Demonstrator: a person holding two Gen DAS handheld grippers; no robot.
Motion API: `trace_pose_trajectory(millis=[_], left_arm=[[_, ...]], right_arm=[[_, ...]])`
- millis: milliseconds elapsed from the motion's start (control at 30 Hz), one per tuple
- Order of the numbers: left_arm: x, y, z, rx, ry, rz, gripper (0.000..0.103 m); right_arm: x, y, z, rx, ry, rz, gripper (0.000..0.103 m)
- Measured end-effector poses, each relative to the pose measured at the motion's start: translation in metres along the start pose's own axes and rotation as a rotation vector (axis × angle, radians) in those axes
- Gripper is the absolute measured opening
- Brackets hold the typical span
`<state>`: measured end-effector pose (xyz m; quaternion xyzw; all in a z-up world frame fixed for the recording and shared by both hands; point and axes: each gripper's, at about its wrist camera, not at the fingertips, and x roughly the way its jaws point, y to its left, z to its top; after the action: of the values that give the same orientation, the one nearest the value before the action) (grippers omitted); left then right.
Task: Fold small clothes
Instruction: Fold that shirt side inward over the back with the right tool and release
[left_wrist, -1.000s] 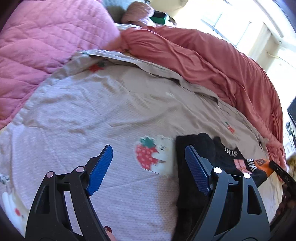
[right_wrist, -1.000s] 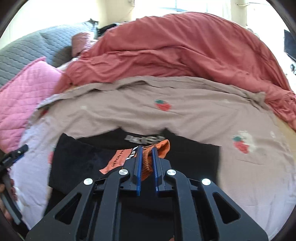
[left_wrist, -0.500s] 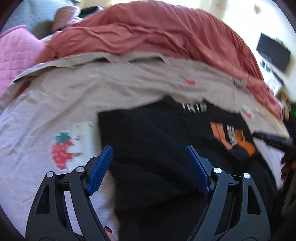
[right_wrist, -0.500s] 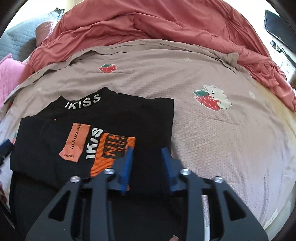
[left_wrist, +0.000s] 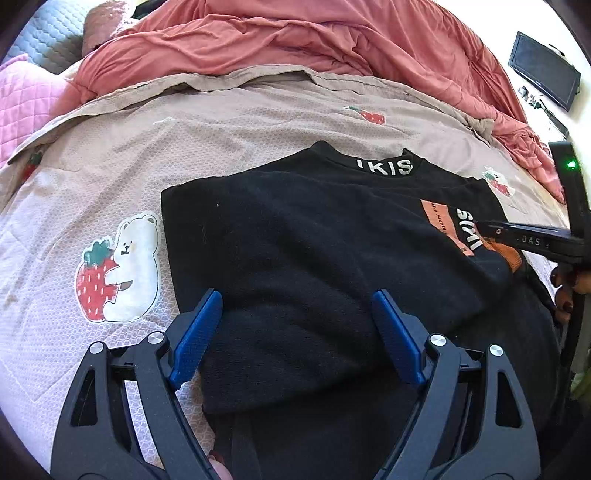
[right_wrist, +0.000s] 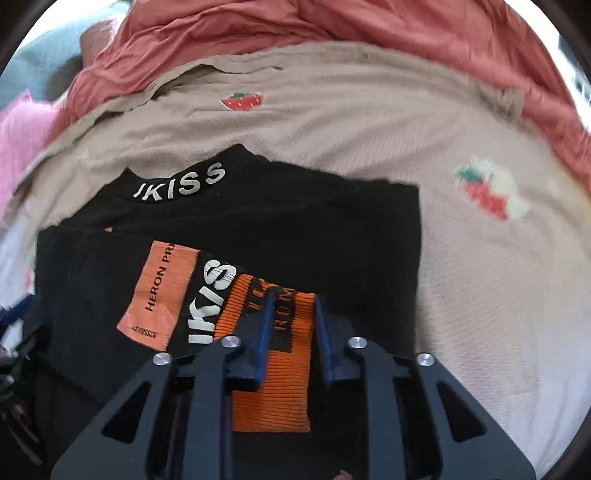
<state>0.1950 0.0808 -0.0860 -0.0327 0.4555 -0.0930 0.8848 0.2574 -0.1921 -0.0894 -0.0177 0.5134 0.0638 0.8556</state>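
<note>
A small black sweater lies flat on the bed, its collar lettered in white and pointing away. One sleeve is folded across the body and ends in an orange cuff. My left gripper hangs over the sweater's near left part with its jaws wide and still opening; black cloth lies under the gap and the pads do not press it. My right gripper points down at the sleeve end with the orange cuff between its blue pads, jaws drawn in on it. The left wrist view shows it at the far right.
The sweater lies on a beige bedspread printed with strawberries and bears. A rumpled red duvet is heaped behind it. A pink quilted pillow sits at the far left, a dark screen at the far right. A person's hand grips the right tool.
My left gripper swung from the bare bedspread to above the black sweater. My right gripper let the orange cuff go, then sank and closed on it again, with the sleeve lying across the body.
</note>
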Motion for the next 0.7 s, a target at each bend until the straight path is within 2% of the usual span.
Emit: trace_pose_trajectory(millis=[200, 367, 400, 467, 567, 700], left_arm=[[-0.005, 0.001, 0.001, -0.01, -0.023, 0.001, 0.077], [-0.002, 0.004, 0.001, -0.034, -0.014, -0.026, 0.077], [-0.001, 0.003, 0.0, -0.028, -0.008, -0.021, 0.077], [0.002, 0.001, -0.002, -0.01, 0.001, -0.005, 0.077], [0.002, -0.001, -0.002, 0.001, 0.003, 0.0, 0.078], [-0.008, -0.001, 0.003, -0.012, -0.02, 0.002, 0.079]], right_arm=[[-0.035, -0.016, 0.003, 0.029, -0.136, -0.003, 0.005], [-0.018, -0.018, 0.004, -0.027, -0.097, -0.074, 0.003], [-0.007, -0.017, 0.001, -0.043, -0.071, -0.111, 0.0], [0.008, -0.018, -0.003, -0.059, -0.036, -0.169, 0.0], [0.012, -0.025, -0.008, -0.032, -0.043, -0.16, 0.0], [-0.011, -0.024, -0.009, -0.01, -0.104, -0.142, 0.002]])
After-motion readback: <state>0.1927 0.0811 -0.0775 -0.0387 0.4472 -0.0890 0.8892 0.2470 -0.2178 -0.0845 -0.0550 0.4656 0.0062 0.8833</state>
